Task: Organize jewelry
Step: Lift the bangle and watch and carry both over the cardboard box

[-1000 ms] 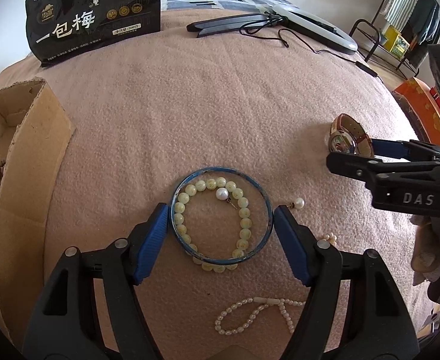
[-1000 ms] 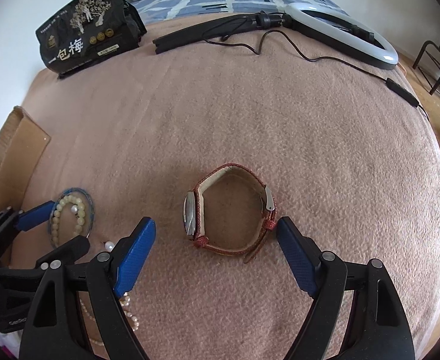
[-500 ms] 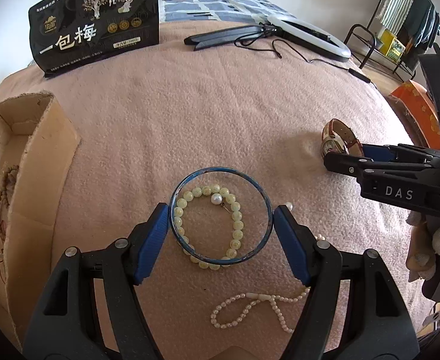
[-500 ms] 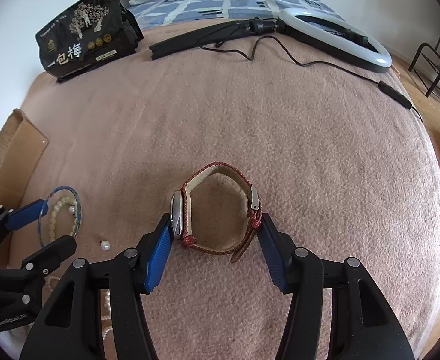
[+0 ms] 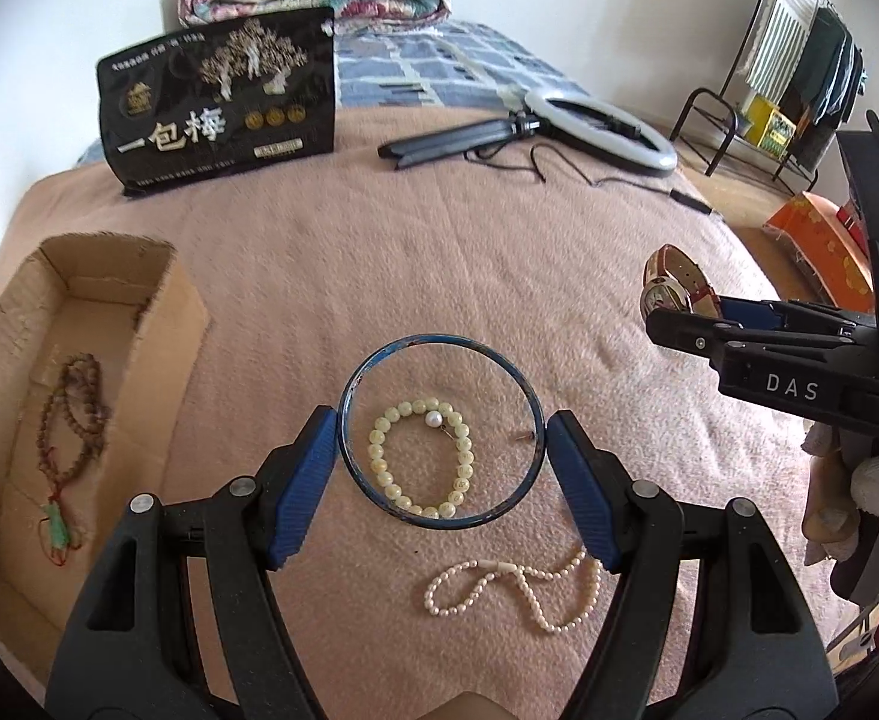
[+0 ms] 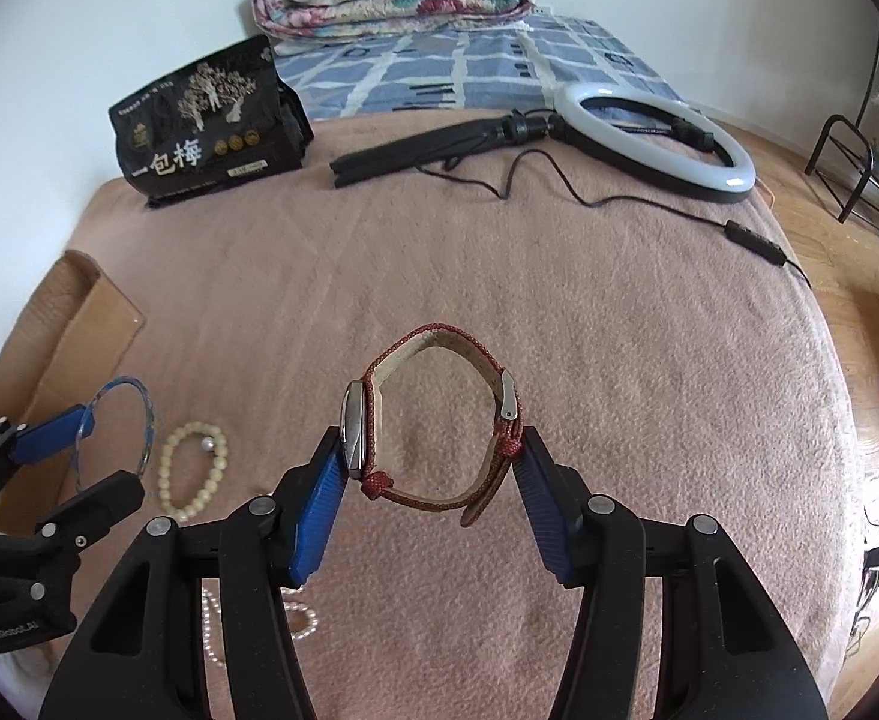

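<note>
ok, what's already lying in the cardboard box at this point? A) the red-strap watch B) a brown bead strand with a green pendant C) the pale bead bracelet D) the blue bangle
B: the left wrist view shows the brown bead strand on the floor of the cardboard box; the blue bangle is clamped in the left gripper, the watch in the right gripper, and the pale bead bracelet lies on the blanket.

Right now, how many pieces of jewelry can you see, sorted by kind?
Bangles: 1, the blue bangle, held in the left gripper.
Watches: 1, the red-strap watch, held in the right gripper.
Bead bracelets: 1, the pale bead bracelet.
Pearl strands: 1, the pearl strand.
Bead necklaces: 1, the brown bead necklace in the cardboard box.
Total: 5
</note>
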Motion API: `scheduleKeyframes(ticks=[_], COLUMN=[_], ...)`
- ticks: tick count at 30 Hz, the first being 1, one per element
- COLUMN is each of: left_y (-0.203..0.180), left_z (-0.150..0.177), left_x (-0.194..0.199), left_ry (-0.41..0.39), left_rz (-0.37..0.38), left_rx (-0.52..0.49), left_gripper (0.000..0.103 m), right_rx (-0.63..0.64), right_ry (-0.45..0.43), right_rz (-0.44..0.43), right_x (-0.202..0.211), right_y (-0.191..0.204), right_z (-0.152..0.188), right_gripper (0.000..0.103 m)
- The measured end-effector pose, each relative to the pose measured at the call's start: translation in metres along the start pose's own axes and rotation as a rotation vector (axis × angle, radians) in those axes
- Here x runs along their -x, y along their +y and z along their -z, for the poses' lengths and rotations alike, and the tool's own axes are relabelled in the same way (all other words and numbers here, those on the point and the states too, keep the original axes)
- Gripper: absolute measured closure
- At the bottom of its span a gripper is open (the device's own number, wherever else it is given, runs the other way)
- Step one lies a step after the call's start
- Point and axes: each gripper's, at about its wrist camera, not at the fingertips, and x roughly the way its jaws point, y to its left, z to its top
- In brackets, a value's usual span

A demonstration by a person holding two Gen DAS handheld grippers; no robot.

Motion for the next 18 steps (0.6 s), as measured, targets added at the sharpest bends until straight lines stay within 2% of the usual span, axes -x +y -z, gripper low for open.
scheduleKeyframes(ticks=[11, 18], left_y=[0.022, 0.049], left_z=[-0.004, 0.002], left_x=[0.052, 0.075], left_ry=[-0.092, -0.116], left_rz=[-0.015, -0.048], left_rx=[0.036, 0.067], left_gripper=[0.03, 0.03], right_rx=[0.041, 0.078], right_ry=[-0.065, -0.081], right_rz=[-0.039, -0.074], right_x=[0.037, 0.049], right_y=[0.033, 0.065], right_z=[-0.008, -0.013], right_gripper=[0.048, 0.048])
